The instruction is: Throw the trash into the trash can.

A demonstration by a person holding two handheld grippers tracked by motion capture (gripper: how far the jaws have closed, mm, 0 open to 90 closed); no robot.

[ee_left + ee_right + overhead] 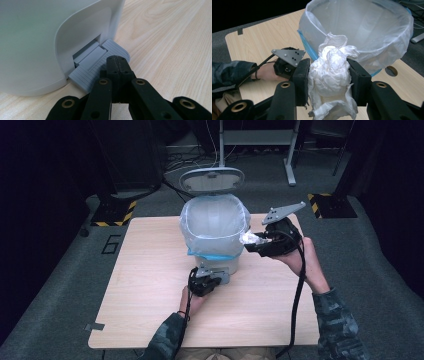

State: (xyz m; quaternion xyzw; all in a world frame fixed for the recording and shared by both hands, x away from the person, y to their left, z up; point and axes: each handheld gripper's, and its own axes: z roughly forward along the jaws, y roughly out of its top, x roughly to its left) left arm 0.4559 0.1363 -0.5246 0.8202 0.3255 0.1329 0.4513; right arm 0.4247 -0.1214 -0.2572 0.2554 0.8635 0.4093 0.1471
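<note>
Two hand-held grippers are at work around a white pedal bin (215, 232) that stands on the wooden surface (150, 285). The bin's lid (211, 179) is raised, and its mouth is lined with a translucent bag (362, 27) folded over the rim. The left hand-held gripper (117, 61) is closed with nothing between its jaws, and its tip is pressed down on the grey ribbed pedal (97, 67) at the foot of the bin. The right hand-held gripper (328, 77) is clamped on a crumpled wad of white tissue (330, 75), which is held just beside the bin's rim, on the person's right of it and not yet over the opening.

The tissue is judged to be very light, soft and easily crushed; it can be taken anywhere across its bulk, and a modest squeeze should be enough. Loose folds hang below the jaws and might catch on the bag's edge. The bin itself looks light, so the pedal is probably best pressed straight down to avoid tipping or sliding it.
</note>
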